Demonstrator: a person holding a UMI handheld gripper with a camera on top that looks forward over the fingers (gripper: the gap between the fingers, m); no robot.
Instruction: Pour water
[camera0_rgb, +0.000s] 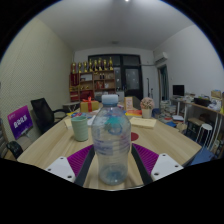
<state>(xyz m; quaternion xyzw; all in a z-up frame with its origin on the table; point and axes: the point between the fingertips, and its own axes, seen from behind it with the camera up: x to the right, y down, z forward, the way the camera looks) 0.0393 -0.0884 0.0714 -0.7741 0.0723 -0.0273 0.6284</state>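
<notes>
- The gripper (111, 168) has its jaws around a clear water bottle (111, 140); the magenta pads (80, 160) sit close at either side, but whether both press on it is hard to make out
- Just beyond, left of the bottle, a green cup (80, 128) stands on the tabletop (160, 135)
- Farther off, small items crowd the tabletop, too small to tell; a shelf (95, 78) lines the back wall

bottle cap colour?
White cap on the clear bottle, which stands between the gripper's fingers; gripper view.
</notes>
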